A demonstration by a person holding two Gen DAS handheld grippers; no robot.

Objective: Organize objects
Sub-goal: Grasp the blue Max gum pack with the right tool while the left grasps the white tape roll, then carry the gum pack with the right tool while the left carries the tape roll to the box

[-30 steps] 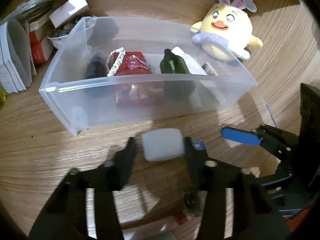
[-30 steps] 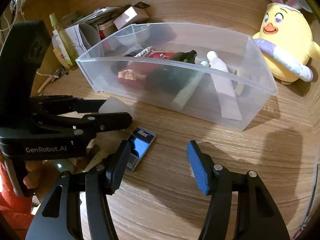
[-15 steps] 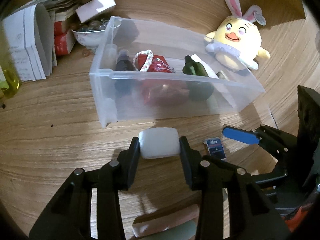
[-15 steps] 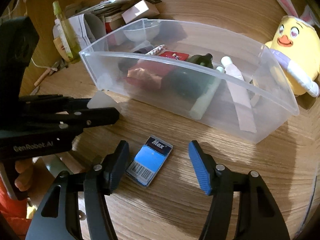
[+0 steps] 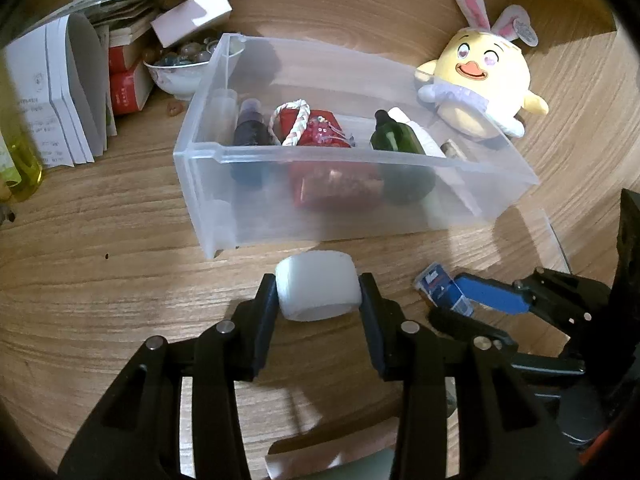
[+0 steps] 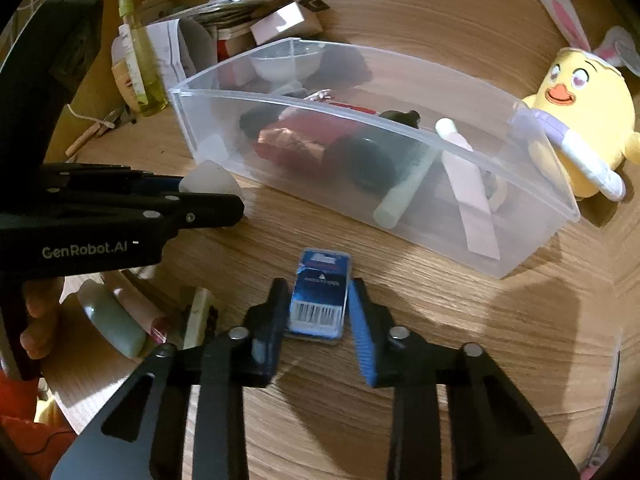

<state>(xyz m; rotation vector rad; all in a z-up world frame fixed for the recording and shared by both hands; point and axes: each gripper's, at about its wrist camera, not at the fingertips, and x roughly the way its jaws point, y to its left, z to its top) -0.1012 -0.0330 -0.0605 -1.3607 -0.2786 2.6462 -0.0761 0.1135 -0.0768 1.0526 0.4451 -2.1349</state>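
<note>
- Translucent white jar point(image 5: 316, 292)
- Blue packet point(image 6: 320, 296) with a white barcode label
- Clear plastic bin point(image 5: 400, 200)
- Yellow chick plush point(image 5: 478, 84), pink-lined white rabbit ears
- Dark green bottle point(image 5: 396, 140)
- Red pouch point(image 5: 320, 132), white braided cord
- Light wood-grain table point(image 5: 100, 240)

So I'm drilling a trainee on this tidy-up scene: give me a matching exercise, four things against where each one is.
Things:
1. white cap
2. blue packet
3. dark green bottle
4. yellow plush chick

Places:
A. lying inside the clear bin
B. between the right gripper's jaws
C. on the table beyond the bin
D. between the left gripper's jaws

Pairs: 1-D, 2-B, 3-A, 4-C
</note>
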